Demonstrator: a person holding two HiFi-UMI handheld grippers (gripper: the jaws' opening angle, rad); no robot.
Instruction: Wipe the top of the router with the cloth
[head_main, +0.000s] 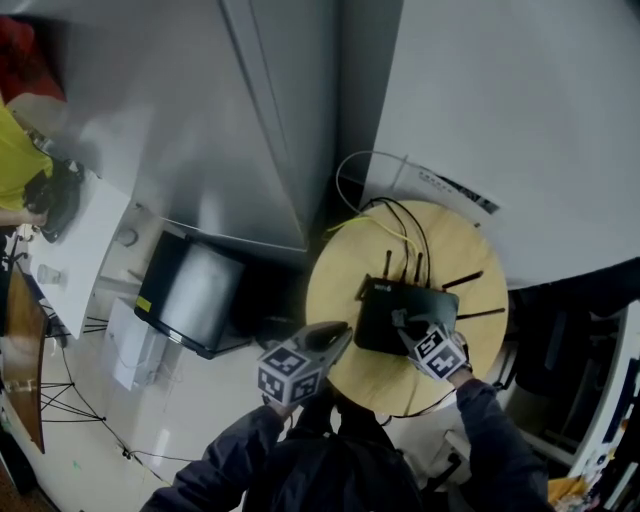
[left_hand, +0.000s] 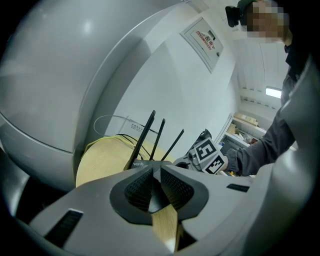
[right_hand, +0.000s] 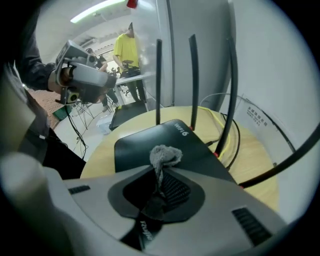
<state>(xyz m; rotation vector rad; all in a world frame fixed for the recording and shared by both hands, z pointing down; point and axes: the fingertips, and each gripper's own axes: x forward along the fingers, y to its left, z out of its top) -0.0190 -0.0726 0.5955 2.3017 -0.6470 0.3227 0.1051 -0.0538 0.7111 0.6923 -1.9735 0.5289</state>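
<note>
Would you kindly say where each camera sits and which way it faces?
Head view: on the person's head, facing steeply down at the black router on the round wooden table; dark sleeves, left hand-held gripper and right hand-held gripper show.
Left gripper view: on that gripper, facing the router's antennas; its shut jaws show.
Right gripper view: on that gripper, facing across the router; its jaws pinch a grey cloth.
Shared: both gripper views show antennas and the opposite gripper.

A round wooden table (head_main: 335, 300) stands close to tall grey cabinets (head_main: 250, 120). A yellow cable (head_main: 347, 223) and black cables (head_main: 418, 225) trail over its far side. Left of the table, on the floor, sits a dark flat box (head_main: 195, 295), perhaps a monitor. A person in yellow (right_hand: 126, 47) stands by a white desk (head_main: 85, 240).
</note>
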